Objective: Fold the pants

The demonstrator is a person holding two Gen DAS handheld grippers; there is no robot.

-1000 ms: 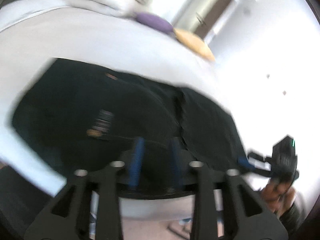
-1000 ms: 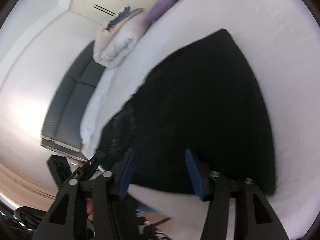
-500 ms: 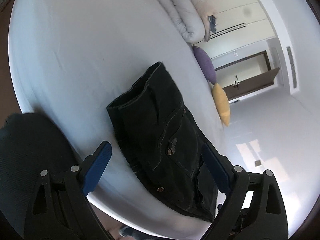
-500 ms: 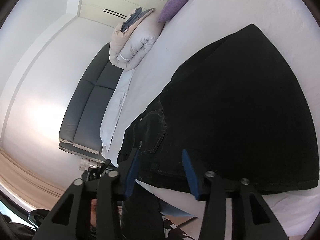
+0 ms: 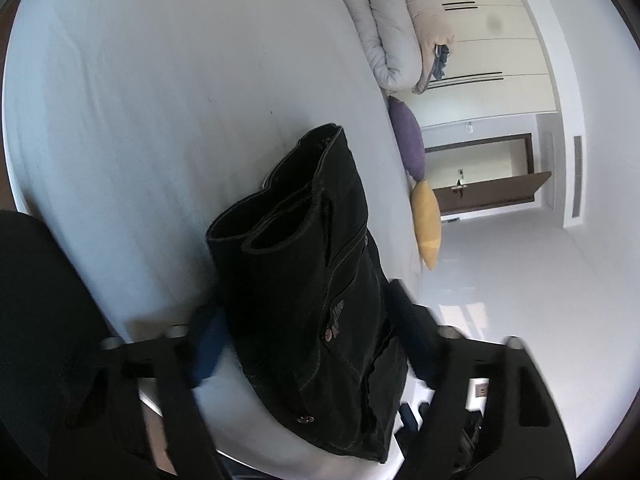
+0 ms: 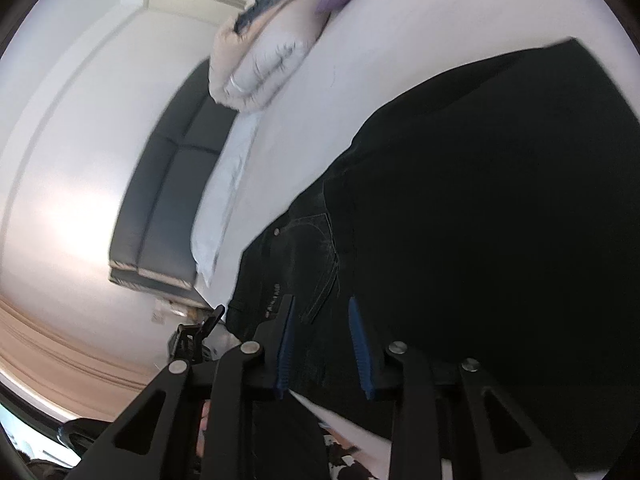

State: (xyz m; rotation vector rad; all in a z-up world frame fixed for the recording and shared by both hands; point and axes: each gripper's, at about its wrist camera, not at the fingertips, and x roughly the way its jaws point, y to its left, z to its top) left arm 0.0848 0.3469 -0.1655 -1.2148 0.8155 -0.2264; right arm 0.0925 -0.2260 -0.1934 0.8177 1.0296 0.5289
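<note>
A bedroom with pale walls and a bed dressed in a smooth white sheet fills both views. The left claw has its blue-padded jaws closing on either side of the black jeans, which stand between them; motion blur hides whether the pads press on the denim, so I cannot tell if it grips. The jeans lie folded near the bed's near edge, the two open leg hems pointing up the mattress, a small label and a metal rivet showing on the top layer. The right claw is closing too, its blue pads either side of the pocket area of the same jeans at the bed's edge; the cloth sits between the pads, but actual contact cannot be made out. From there the dark denim spreads wide over the white sheet. Farther up the bed, a rolled grey-and-beige duvet sits at the head, with a purple cushion and a yellow cushion lined along the far side of the mattress. Behind them are white wardrobe doors with dark bar handles and an open brown door. In the right wrist view a dark padded headboard runs along the wall beside a white pillow, over a light wooden floor.
</note>
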